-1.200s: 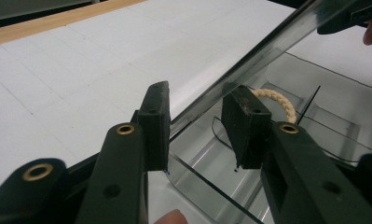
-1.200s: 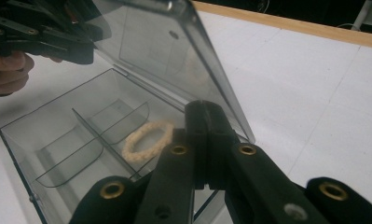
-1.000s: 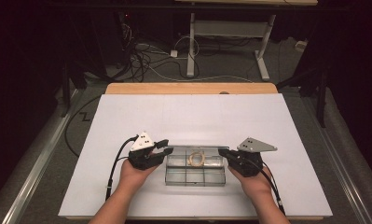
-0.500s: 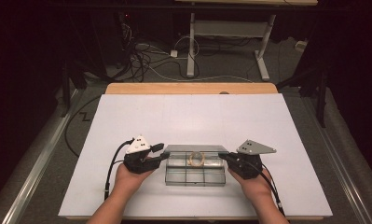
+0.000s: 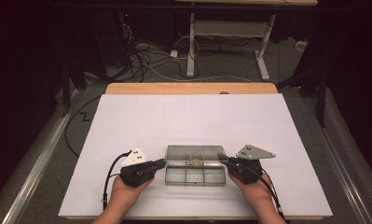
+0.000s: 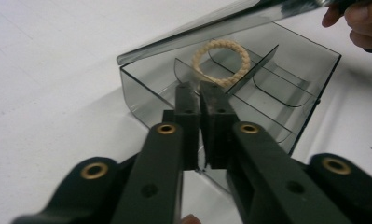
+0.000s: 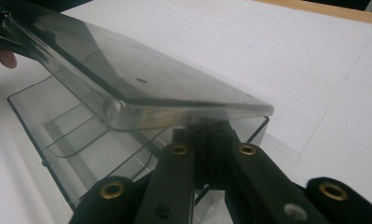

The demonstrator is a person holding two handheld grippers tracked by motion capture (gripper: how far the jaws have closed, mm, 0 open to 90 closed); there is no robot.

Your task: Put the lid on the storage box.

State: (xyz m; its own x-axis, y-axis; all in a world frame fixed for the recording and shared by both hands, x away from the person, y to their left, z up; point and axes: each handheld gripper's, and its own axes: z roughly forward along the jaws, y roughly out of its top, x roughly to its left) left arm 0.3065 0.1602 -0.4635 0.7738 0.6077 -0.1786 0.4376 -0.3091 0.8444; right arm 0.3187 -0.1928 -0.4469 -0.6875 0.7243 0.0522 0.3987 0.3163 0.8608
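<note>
A clear plastic compartment box (image 5: 195, 177) lies near the table's front edge, its lid (image 6: 197, 30) tilted partly up. A beige braided ring (image 6: 221, 63) rests in one far compartment (image 5: 196, 158). My left gripper (image 5: 163, 163) is at the box's left end. Its jaws have just been closing and now stand shut (image 6: 200, 88) against the end wall, with nothing visible between them. My right gripper (image 5: 222, 161) is at the right end, shut, its tips (image 7: 207, 128) tucked under the raised lid's corner (image 7: 141, 84).
A white sheet (image 5: 197, 116) covers the table, with a wooden strip (image 5: 188, 88) along the far edge. Beyond it are floor cables (image 5: 151, 60) and a desk frame (image 5: 225, 42). The other hand's fingers (image 6: 356, 21) show at the lid's far end.
My left gripper has slid a little toward the near edge along the box's left end, and its jaws have closed. The right gripper has stayed put.
</note>
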